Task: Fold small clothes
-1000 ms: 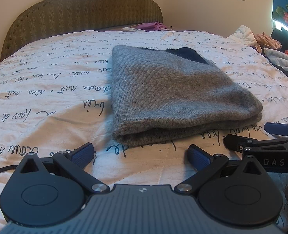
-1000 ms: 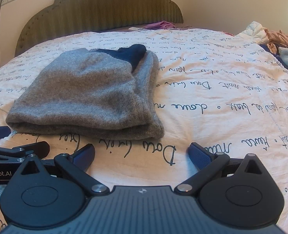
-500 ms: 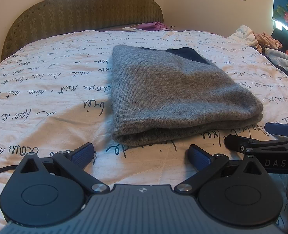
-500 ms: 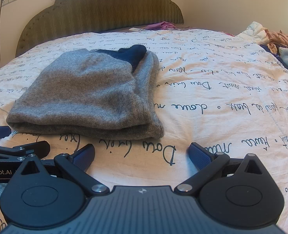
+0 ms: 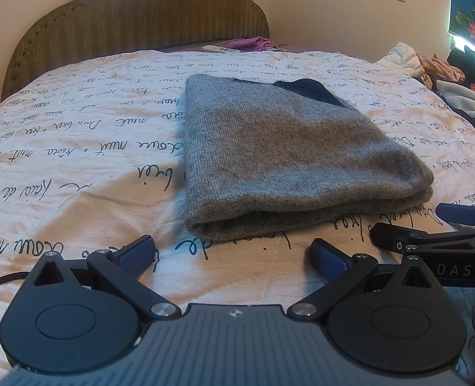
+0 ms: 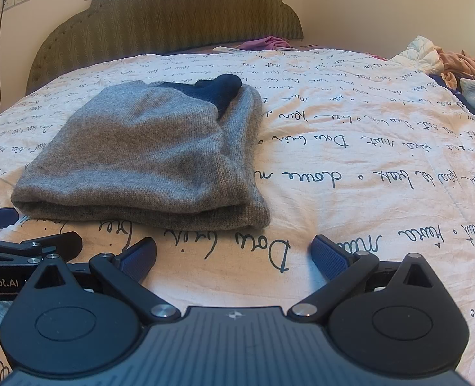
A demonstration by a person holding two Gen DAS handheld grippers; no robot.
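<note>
Left wrist view, step: the grey knit garment (image 5: 289, 157) lies folded on the bedspread (image 5: 76, 160); this fold looks finished.
Left wrist view, gripper: the left gripper (image 5: 232, 255) hovers near the garment's near edge, jaws spread wide, holding nothing.
Left wrist view, neighbour: the right gripper (image 5: 430, 228) shows at the right, beside the garment's near right corner.
Right wrist view, gripper: its jaws are wide apart and empty, over bare bedspread right of the garment.
Right wrist view, garment: thick, rounded layers, dark blue lining (image 6: 218, 91) peeking out at the far end.
Next move: probably setting it aside and fetching another piece from the clothes pile (image 6: 456, 64) at far right.
</note>
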